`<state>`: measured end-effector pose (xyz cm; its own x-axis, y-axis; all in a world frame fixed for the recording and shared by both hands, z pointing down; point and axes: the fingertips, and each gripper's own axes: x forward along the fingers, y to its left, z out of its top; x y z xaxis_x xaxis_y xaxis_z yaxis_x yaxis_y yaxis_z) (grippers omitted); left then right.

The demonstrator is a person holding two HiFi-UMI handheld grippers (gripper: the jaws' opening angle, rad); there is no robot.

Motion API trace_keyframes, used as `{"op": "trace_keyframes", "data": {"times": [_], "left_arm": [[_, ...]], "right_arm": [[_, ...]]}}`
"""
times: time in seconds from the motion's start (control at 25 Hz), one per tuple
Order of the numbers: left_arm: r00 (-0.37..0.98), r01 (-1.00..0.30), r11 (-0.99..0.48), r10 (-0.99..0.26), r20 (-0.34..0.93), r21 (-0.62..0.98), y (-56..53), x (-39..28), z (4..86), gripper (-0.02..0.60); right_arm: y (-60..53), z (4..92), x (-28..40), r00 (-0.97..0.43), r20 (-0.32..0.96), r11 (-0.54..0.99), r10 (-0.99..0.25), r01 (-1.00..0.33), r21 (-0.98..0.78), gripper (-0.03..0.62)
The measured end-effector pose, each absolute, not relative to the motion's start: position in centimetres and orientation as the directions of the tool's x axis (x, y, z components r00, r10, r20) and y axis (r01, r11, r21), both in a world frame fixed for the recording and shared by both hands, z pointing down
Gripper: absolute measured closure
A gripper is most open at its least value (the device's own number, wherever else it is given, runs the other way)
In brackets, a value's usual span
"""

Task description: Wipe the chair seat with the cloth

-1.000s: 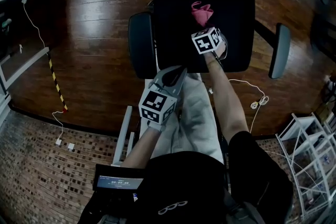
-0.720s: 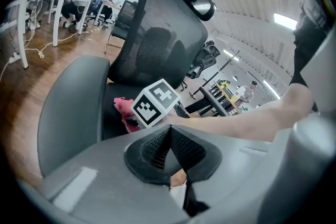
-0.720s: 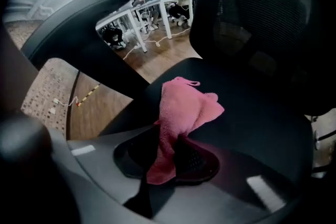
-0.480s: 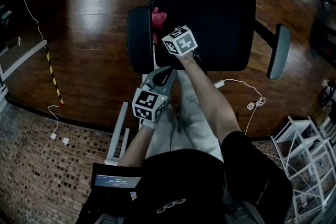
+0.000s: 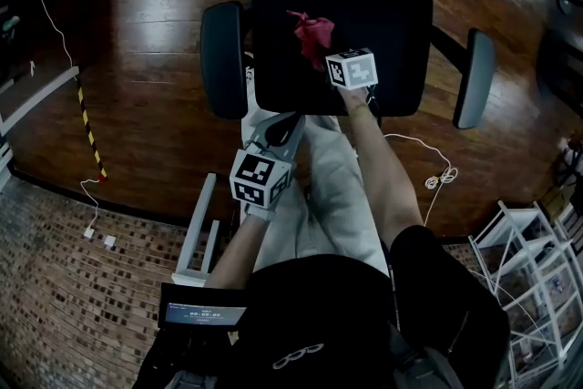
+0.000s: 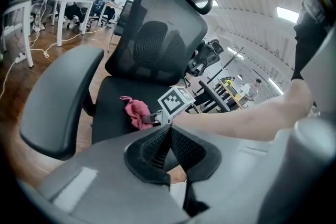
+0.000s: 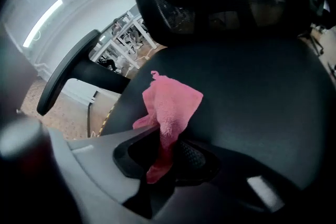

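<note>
A black office chair stands in front of me, its seat [image 5: 373, 5] dark and flat. My right gripper [image 5: 330, 57] is shut on a pink cloth [image 5: 312, 30], which lies bunched on the front left part of the seat. In the right gripper view the cloth [image 7: 170, 107] runs from between the jaws out onto the seat [image 7: 262, 92]. My left gripper [image 5: 284, 128] hangs back near my lap, below the seat's front edge, shut with nothing in it. From the left gripper view the cloth [image 6: 137, 110] and the right gripper's marker cube [image 6: 177, 103] show on the seat.
The chair has a left armrest [image 5: 223, 59] and a right armrest [image 5: 474, 77], with a mesh backrest [image 6: 157, 44] behind the seat. A white cable [image 5: 428, 168] lies on the wooden floor at right. A white rack [image 5: 537, 278] stands at lower right.
The right gripper has swept the cloth from the seat's left edge by the armrest back toward the middle. The left gripper has stayed in place.
</note>
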<state>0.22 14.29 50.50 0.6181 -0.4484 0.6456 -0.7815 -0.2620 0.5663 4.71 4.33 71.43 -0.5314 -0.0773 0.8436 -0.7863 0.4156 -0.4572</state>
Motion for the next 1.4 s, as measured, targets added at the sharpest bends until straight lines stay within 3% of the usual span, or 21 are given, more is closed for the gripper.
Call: {"op": "trace_keyframes", "data": {"times": [0.44,0.96,1.16,1.4], "left_arm": [[0.658,-0.753,-0.34,-0.409,0.632,0.564,14.9,4.7,49.8,0.589],[0.695,-0.719,-0.389,-0.392,0.603,0.576,15.5,6.5,49.2,0.589],[0.706,-0.708,-0.373,-0.39,0.591,0.6,16.7,4.6,49.4,0.589],[0.695,-0.717,-0.349,-0.422,0.582,0.603,18.6,1.1,49.0,0.589]], "right_arm": [[3.1,70.3,24.4,-0.232,0.938,0.273,-0.256,-0.949,-0.16,0.523],[3.1,66.5,35.3,0.197,0.889,0.133,-0.414,-0.953,0.273,0.523],[4.3,67.9,31.8,0.139,0.92,0.252,-0.367,-0.937,0.242,0.525],[6.8,69.9,20.3,-0.015,0.961,0.407,-0.276,-0.908,0.103,0.525]]}}
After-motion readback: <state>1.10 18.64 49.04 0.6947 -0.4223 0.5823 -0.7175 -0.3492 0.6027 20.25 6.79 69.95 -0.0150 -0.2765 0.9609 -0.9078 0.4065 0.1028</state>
